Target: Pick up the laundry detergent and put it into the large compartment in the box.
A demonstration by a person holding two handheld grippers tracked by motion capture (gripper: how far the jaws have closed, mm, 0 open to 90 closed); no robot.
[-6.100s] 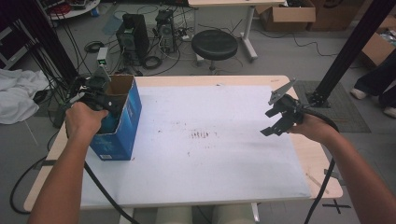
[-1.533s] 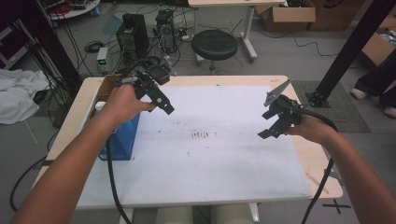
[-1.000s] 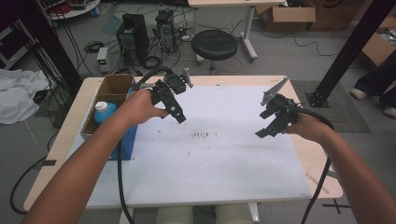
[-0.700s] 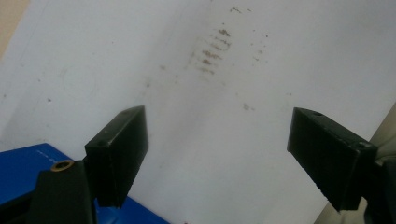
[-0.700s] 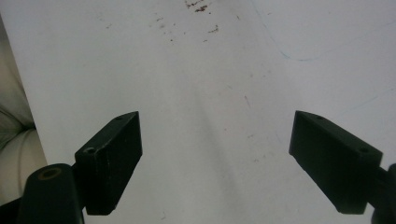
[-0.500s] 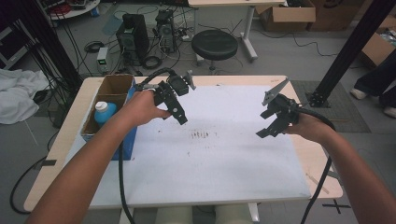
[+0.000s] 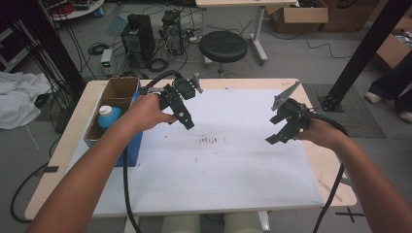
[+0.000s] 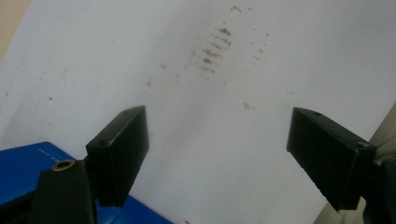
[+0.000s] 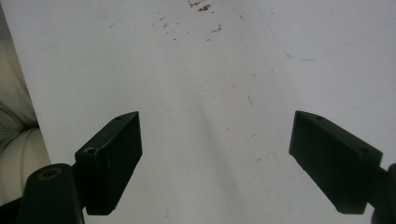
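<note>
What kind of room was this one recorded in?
Probably a lab or workshop: desktop computer towers and loose cables on the floor, a black stool, cardboard boxes stacked behind the table.

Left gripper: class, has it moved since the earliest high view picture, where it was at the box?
Yes. The left gripper has moved right, off the blue box at the table's left, and is now over the white sheet.

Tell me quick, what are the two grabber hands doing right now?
Left gripper: open, holding nothing, above the white table.
Right gripper: open, holding nothing, above the same table.
</note>
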